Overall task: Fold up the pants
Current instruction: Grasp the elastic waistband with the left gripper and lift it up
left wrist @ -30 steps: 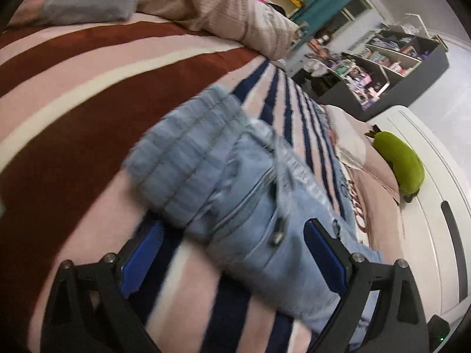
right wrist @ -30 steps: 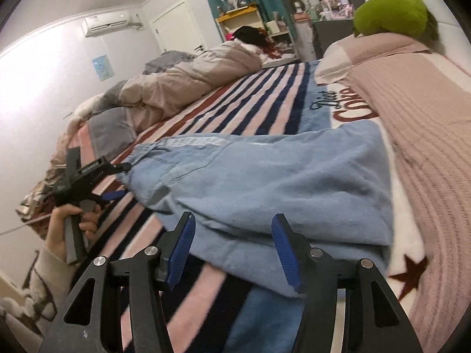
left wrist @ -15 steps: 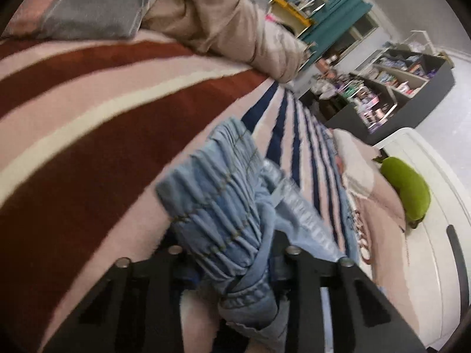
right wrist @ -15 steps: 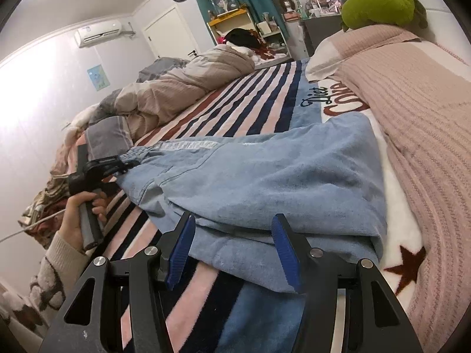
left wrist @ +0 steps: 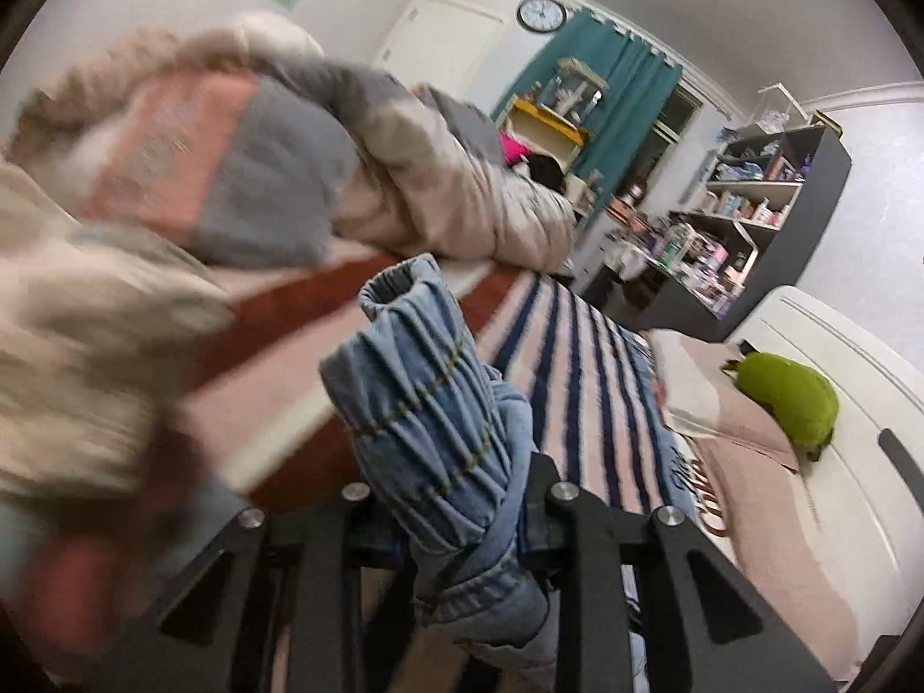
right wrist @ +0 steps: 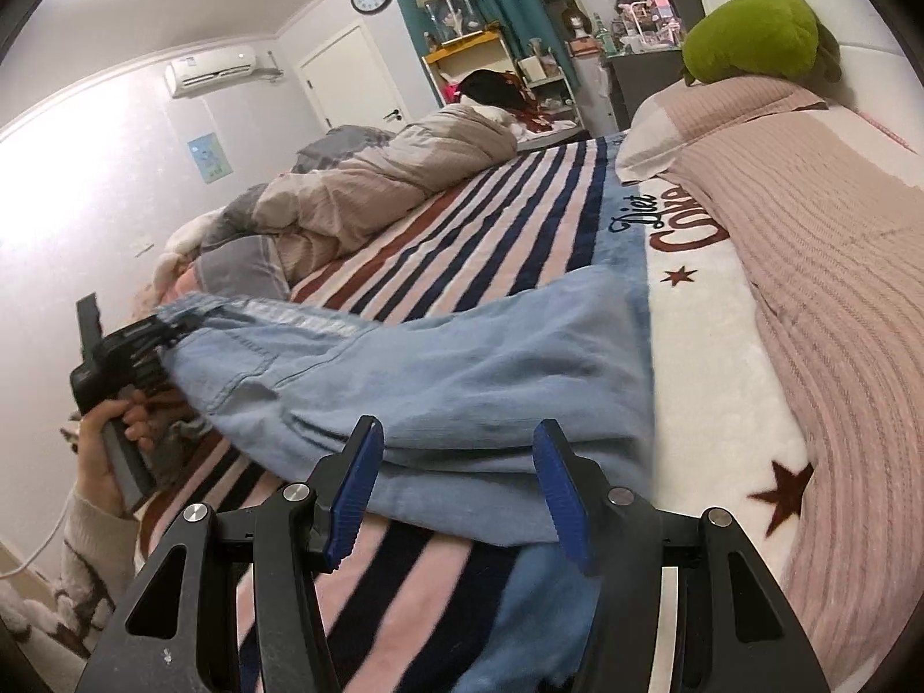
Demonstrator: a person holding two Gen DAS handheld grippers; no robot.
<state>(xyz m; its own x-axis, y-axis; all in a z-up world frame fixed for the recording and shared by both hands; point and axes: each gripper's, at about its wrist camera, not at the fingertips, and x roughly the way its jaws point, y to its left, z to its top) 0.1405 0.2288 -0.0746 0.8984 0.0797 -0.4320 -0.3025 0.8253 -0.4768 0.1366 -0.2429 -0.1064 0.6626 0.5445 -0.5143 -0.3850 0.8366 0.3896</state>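
Light blue denim pants lie folded lengthwise on the striped blanket. My left gripper is shut on the pants' gathered elastic waistband and holds it lifted off the bed; this gripper also shows in the right wrist view at the left, pulling the waist end up. My right gripper is open and empty, its blue pads hovering just in front of the leg-hem end of the pants, not touching the cloth.
A rumpled beige and grey duvet lies along the bed's far side. A pink knitted blanket and a green plush toy sit at the head end. Shelves stand beyond the bed.
My left gripper closed on the waistband and has raised it, tilting upward. The waist end now hangs off the bed. My right gripper has moved a little closer to the hem end, still open.
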